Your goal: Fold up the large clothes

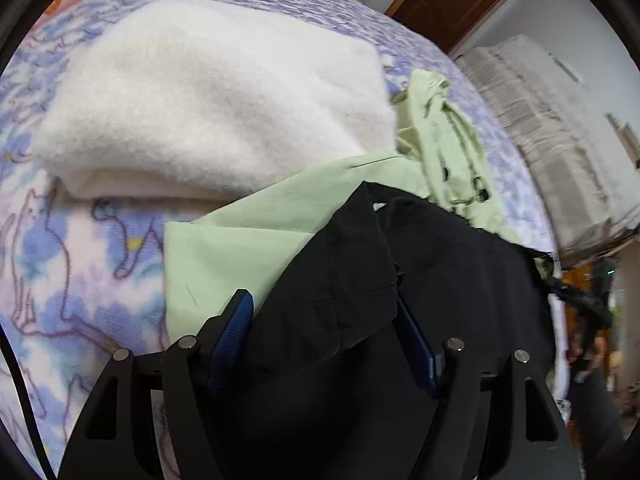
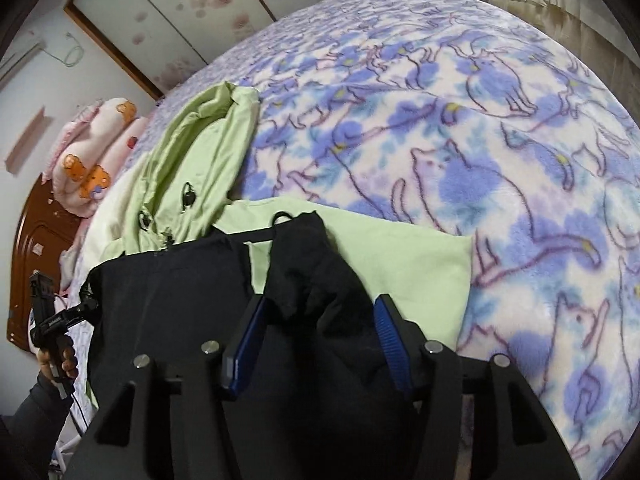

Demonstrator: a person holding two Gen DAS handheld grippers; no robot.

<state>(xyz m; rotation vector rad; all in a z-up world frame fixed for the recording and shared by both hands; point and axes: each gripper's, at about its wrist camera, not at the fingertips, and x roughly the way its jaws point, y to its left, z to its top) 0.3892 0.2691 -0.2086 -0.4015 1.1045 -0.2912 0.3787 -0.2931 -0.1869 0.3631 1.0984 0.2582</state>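
Loosely, black garment (image 1: 400, 280) bunches between both parted claws, over green garment (image 2: 400, 256)

Soft even daylight; fisheye bending, slight blur at edges.

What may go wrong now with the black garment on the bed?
1. Black cloth bunches between the open fingers of both the left tool and the right tool; pulling back may snag it and spoil the fold.
2. It overlaps the green garment, so dragging it may shift both.
3. The green hood lies crumpled; stacking on it may give an uneven pile.
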